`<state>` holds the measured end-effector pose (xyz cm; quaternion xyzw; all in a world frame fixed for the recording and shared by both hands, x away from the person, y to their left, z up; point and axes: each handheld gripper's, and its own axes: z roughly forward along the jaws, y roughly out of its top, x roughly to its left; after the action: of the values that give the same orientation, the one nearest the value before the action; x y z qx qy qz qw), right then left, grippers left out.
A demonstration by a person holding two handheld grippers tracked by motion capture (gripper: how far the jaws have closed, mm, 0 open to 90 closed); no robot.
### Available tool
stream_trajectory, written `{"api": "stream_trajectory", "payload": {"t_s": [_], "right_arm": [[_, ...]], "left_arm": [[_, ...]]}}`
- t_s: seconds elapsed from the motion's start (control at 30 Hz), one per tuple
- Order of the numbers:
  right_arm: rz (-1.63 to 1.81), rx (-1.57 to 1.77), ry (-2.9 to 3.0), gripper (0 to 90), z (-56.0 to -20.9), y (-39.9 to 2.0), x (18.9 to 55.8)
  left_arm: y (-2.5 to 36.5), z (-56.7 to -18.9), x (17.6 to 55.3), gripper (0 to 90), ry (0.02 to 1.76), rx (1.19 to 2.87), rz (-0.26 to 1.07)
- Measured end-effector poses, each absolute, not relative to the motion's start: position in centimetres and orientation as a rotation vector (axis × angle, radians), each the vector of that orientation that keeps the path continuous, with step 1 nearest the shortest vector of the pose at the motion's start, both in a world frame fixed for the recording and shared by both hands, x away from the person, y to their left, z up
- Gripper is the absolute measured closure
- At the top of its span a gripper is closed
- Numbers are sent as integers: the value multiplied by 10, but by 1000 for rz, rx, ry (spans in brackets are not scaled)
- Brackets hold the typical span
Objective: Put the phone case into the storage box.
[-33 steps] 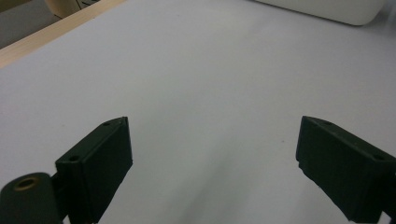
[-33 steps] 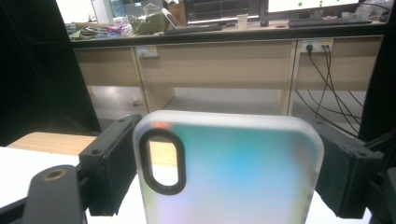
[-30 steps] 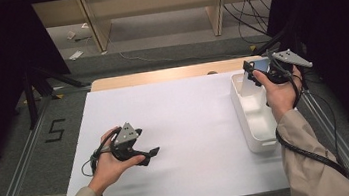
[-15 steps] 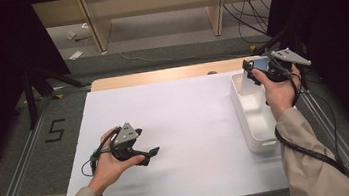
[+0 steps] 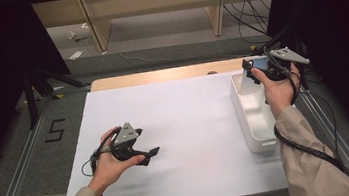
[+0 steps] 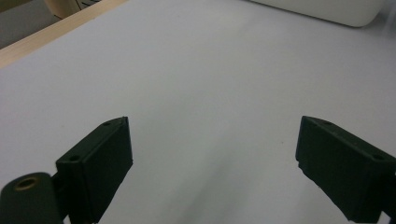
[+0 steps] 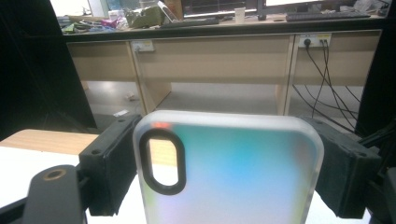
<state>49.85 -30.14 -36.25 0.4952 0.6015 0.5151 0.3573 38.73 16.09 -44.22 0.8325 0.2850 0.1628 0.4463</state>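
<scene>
Overhead, right gripper (image 5: 251,72) raised, clamping phone case (image 7: 229,170) above bin (image 5: 255,118); left gripper (image 5: 150,155) low (jaws apart).

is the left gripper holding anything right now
No, the left gripper has its jaws wide apart in its own view, with nothing between them but the bare white table top.

The table (image 5: 193,141) is covered in plain white, with a pale wood strip (image 5: 159,75) showing along its far edge, and the bin (image 5: 253,118) at the right is white as well. Both grippers are black with a grey plate on top — the left gripper (image 5: 151,153) over the white sheet, the right gripper (image 7: 224,163) around a frosted phone case (image 7: 229,172) tinted green, blue and pink (its camera cutout is rimmed in black). The person's sleeves (image 5: 311,162) are beige, and the floor at the left is grey with a black "5" (image 5: 55,130) marked on it.
</scene>
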Motion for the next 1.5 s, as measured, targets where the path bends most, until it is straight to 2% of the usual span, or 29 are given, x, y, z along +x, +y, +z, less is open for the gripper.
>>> {"api": "stream_trajectory", "payload": {"t_s": [1.5], "right_arm": [[1302, 1288, 1578, 188, -362, -300, 511]], "left_arm": [[161, -442, 387, 102, 707, 2065, 401]]}}
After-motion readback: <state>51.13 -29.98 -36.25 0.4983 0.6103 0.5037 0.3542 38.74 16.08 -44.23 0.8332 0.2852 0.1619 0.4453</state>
